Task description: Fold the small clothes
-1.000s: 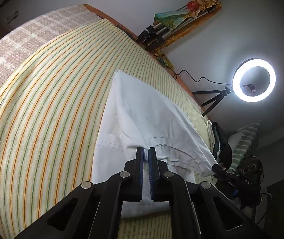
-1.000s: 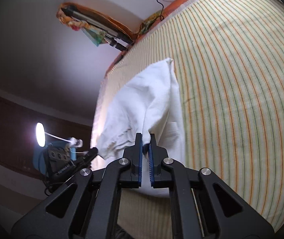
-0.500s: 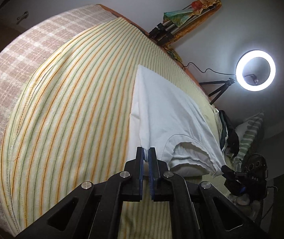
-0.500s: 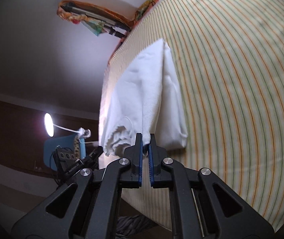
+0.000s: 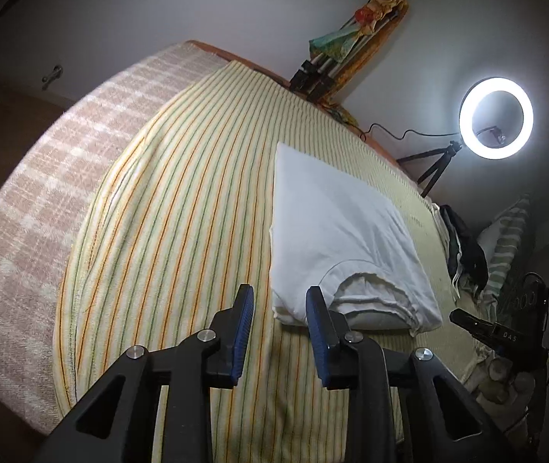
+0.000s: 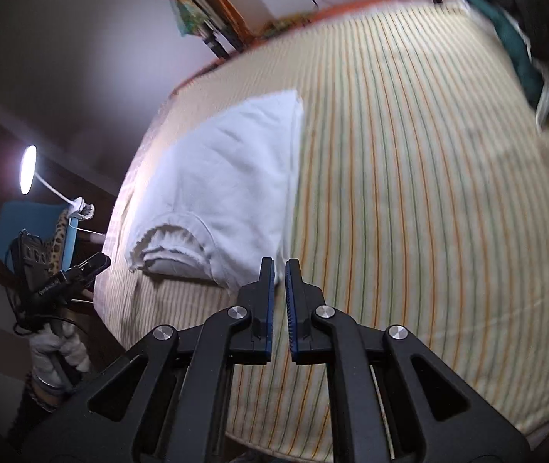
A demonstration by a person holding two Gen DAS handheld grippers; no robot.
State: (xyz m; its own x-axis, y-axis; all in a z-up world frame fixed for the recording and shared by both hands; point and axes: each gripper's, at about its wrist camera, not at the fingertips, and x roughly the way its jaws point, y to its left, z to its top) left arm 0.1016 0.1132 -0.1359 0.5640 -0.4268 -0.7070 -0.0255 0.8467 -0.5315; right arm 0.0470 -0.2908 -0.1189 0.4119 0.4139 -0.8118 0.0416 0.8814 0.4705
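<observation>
A white garment lies folded on the striped bed sheet, its sleeve opening toward the near edge. My left gripper hovers at the garment's near left corner. Its jaws are opening; the corner shows between them but the pads do not press on it. In the right wrist view the same white garment lies just left of my right gripper. That gripper is shut to a narrow slit with only the striped sheet showing through, and no cloth is in it.
A pink plaid blanket covers the bed's left side. A ring light on a tripod and a heap of dark clothes stand to the right. A black clamp-like device in a white-gloved hand sits off the bed's edge.
Both grippers held the white garment's folded edge before; now it lies flat and neither holds it. The left jaws have spread apart. The right view has swung and drawn back.
</observation>
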